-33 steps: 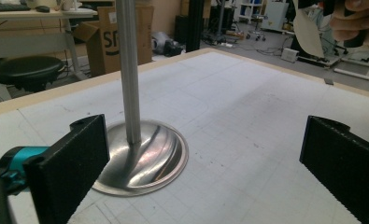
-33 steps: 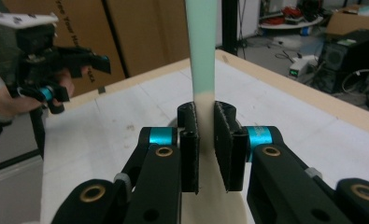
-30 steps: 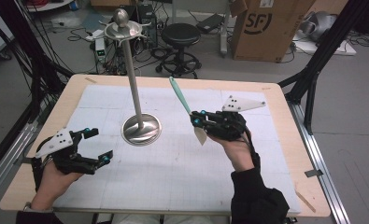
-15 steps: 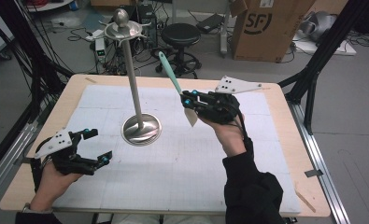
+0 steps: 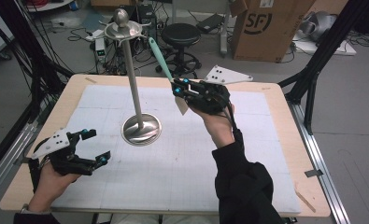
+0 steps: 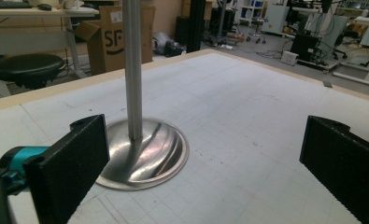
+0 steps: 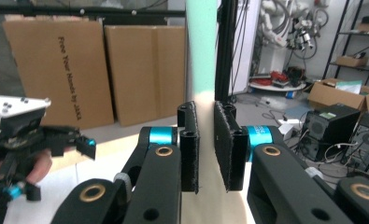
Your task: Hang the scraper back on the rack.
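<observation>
A steel stand (image 5: 134, 88) rises from a round base (image 5: 141, 129) on the white mat, and its top is a disc with small hooks (image 5: 122, 29). The base (image 6: 145, 158) lies just ahead of my left gripper (image 6: 205, 168). My right gripper (image 5: 178, 88) hovers to the right of the pole, shut on a spatula (image 5: 159, 58). The spatula's teal handle points up toward the stand's top and its cream blade hangs below the jaws. In the right gripper view the pads (image 7: 190, 144) press on the spatula (image 7: 201, 51). My left gripper (image 5: 98, 145) rests open at the front left with nothing between its jaws.
A white gridded mat (image 5: 247, 154) covers the wooden table (image 5: 285, 121). Behind the table stand a black stool (image 5: 182, 35) and a cardboard box (image 5: 266, 28), with cables on the floor. Black frame posts (image 5: 313, 84) flank the table's sides.
My right gripper has risen and moved left toward the stand's top, carrying the spatula. The left gripper has stayed where it was.
</observation>
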`<state>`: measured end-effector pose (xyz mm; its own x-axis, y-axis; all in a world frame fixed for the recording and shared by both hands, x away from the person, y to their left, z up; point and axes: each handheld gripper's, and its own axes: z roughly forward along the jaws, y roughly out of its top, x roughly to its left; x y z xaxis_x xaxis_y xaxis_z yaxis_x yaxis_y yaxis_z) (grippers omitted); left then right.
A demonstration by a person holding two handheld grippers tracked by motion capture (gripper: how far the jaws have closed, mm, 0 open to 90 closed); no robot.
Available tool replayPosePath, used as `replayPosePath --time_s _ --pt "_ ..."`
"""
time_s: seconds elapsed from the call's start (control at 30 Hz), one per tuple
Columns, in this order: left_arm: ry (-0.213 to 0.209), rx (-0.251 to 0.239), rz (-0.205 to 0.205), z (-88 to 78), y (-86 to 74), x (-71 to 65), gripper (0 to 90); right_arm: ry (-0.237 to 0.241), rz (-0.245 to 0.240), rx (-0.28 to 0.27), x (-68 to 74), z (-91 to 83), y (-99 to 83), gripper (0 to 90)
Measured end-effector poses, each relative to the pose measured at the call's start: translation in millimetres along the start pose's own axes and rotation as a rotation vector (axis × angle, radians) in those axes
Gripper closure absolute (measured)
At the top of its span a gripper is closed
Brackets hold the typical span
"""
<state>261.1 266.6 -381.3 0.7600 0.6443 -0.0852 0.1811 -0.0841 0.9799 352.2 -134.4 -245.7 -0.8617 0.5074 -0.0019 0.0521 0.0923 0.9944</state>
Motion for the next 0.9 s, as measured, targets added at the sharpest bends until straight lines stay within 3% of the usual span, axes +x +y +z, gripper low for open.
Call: replayPosePath --time_s 0.4,0.9 --pt "0.02 -0.016 -0.002 -8.0 1.7 2.8 2.0 0.0 0.031 0.0 -3.2 13.4 0.8 80.4" --pt "0.016 -0.008 -0.001 -7.5 0.6 3.0 2.0 -0.01 0.014 0.035 -1.5 31.3 -4.0 79.9"
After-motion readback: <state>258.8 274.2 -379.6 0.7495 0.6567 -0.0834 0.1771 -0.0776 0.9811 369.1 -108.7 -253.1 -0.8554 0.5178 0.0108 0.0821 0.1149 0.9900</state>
